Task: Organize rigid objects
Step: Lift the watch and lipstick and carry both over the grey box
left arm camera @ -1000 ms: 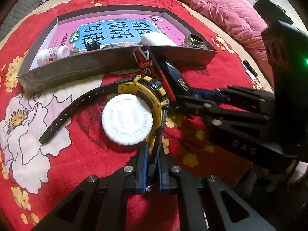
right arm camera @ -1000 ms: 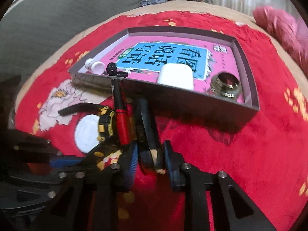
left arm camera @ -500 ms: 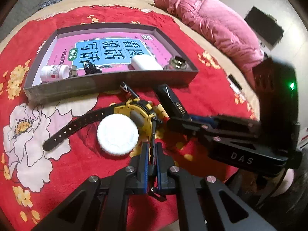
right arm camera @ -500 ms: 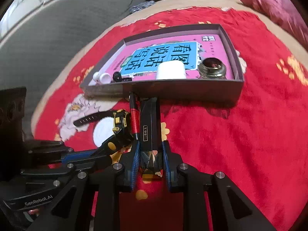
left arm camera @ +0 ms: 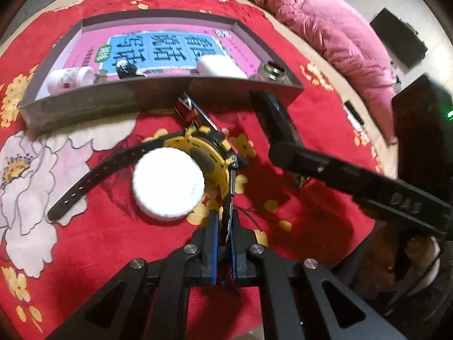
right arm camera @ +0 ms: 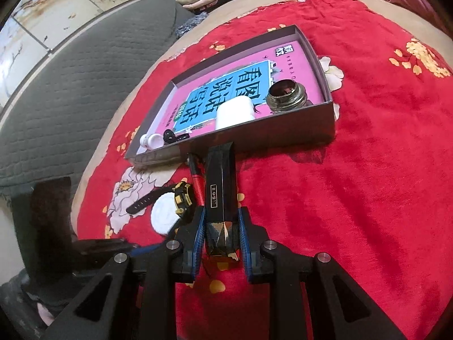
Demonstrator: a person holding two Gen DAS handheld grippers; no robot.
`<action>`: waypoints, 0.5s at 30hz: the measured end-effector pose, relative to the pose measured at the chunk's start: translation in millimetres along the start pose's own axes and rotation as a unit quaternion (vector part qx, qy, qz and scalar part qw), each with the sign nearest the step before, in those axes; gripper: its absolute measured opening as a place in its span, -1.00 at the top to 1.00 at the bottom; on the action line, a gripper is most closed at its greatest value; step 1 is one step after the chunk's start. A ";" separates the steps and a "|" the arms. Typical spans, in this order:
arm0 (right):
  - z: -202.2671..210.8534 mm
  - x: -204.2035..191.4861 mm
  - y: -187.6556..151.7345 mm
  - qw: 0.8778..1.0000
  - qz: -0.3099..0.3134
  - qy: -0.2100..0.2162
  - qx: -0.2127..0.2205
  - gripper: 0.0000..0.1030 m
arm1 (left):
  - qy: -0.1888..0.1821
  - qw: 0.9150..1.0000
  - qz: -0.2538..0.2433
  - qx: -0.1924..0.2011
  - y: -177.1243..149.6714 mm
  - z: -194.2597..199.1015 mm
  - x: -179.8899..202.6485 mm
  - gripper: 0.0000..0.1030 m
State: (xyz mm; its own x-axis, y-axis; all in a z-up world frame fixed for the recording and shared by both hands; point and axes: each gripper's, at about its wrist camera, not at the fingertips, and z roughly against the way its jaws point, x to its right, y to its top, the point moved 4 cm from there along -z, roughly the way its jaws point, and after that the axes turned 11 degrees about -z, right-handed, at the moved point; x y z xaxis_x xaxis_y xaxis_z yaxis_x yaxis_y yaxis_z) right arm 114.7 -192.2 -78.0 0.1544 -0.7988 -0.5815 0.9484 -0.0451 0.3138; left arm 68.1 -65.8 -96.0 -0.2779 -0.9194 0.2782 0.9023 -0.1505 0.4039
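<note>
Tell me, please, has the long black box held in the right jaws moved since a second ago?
Yes. The black box has risen off the red blanket; in the right wrist view its far end reaches the gray tray's near wall, while the tray looks farther below.

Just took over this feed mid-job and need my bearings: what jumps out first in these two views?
The right gripper is shut on a long black box that points at the tray's near wall. The left gripper pinches the strap of a yellow watch, with a white lid lying on the watch over the red blanket. Inside the tray lie a white bottle, a white case and a metal ring.
</note>
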 end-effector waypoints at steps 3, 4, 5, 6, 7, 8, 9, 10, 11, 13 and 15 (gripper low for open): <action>0.6 2.7 0.4 1.000 -0.004 0.000 0.003 0.55 | 0.001 1.000 0.005 0.001 4.7 -6.7 -0.4 0.86; 0.7 3.8 0.6 1.000 -0.007 0.001 0.002 0.55 | 0.000 1.000 0.008 0.003 7.5 -8.2 -0.6 0.86; 0.5 4.8 0.9 1.000 -0.009 0.002 0.002 0.55 | -0.001 1.000 0.009 0.005 9.7 -9.8 -1.1 0.86; 1.5 6.6 1.1 1.000 -0.011 0.001 0.004 0.55 | -0.004 1.000 0.011 0.009 12.2 -11.7 -3.1 0.87; 2.5 7.5 1.5 1.000 -0.013 0.002 0.005 0.55 | -0.012 1.000 0.018 0.012 14.3 -13.6 -4.4 0.87; 3.3 8.4 1.9 1.000 -0.015 0.003 0.006 0.55 | -0.026 0.999 0.029 0.015 15.8 -14.8 -6.1 0.87; 4.5 9.2 2.6 1.000 -0.017 0.005 0.008 0.55 | -0.041 0.998 0.040 0.019 17.4 -15.4 -7.7 0.87; 5.4 9.7 3.3 1.000 -0.018 0.005 0.010 0.55 | -0.067 0.996 0.056 0.024 18.7 -14.9 -9.5 0.87; 7.0 10.2 3.8 1.000 -0.019 0.005 0.012 0.55 | -0.091 0.993 0.067 0.030 20.4 -14.3 -11.6 0.87; 9.7 10.6 5.3 1.000 -0.021 0.005 0.018 0.55 | -0.139 0.985 0.091 0.050 24.5 -11.5 -13.9 0.87; 12.8 11.3 6.6 0.999 -0.023 0.005 0.024 0.55 | -0.169 0.977 0.105 0.071 27.8 -6.2 -16.5 0.87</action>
State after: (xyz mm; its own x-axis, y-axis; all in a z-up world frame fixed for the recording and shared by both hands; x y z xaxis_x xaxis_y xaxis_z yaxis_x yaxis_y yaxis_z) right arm 119.2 -209.2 -72.8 0.1146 -0.7889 -0.6038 0.9400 -0.1105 0.3228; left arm 99.9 -57.1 -94.7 -0.2055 -0.7478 0.6313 0.9033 0.1033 0.4165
